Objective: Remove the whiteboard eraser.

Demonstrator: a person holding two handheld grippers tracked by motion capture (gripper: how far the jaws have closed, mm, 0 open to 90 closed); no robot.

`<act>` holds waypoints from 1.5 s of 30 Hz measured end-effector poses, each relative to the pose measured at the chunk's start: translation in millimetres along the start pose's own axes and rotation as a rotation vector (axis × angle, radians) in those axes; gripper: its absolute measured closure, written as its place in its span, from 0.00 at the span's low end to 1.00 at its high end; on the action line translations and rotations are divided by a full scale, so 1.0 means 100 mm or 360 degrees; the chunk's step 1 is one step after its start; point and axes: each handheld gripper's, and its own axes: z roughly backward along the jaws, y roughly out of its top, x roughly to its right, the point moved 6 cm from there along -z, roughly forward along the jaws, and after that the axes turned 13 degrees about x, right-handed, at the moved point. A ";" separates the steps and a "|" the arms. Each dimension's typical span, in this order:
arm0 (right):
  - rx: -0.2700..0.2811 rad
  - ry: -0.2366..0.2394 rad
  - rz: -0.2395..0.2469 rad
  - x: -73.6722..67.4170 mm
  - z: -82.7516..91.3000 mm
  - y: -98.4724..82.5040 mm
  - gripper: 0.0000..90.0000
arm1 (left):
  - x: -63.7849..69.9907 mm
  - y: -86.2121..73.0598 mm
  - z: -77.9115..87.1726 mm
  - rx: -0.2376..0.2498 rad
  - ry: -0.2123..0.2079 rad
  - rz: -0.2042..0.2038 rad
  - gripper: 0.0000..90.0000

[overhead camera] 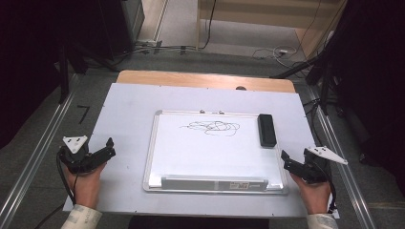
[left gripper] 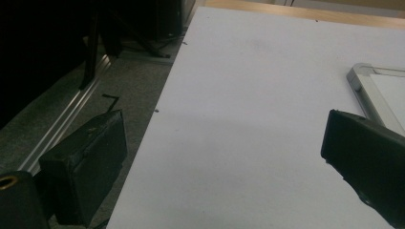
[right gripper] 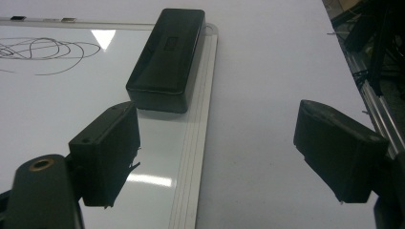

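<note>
High view: rectangular metal-framed whiteboard point(overhead camera: 210, 152) lying mid-frame on the white-covered bench point(overhead camera: 129, 109), black scribble point(overhead camera: 210, 127) above centre, black block eraser point(overhead camera: 267, 130) at its upper right edge; left tongs point(overhead camera: 111, 148) lower left, right tongs point(overhead camera: 285, 160) lower right, both off the board. Left gripper view: jaws spread wide, nothing between, whiteboard corner point(left gripper: 367, 78) at right. Right gripper view: jaws spread, released, eraser point(right gripper: 167, 57) beyond the left jaw, top centre.

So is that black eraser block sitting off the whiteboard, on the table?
No, the eraser rests on the whiteboard, along its right edge beside the scribble.
</note>
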 end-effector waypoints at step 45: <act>0.0024 0.0053 -0.0004 -0.22 -0.32 0.22 0.16 | 0.00 -0.05 -0.02 -0.0058 -0.0015 0.0056 0.02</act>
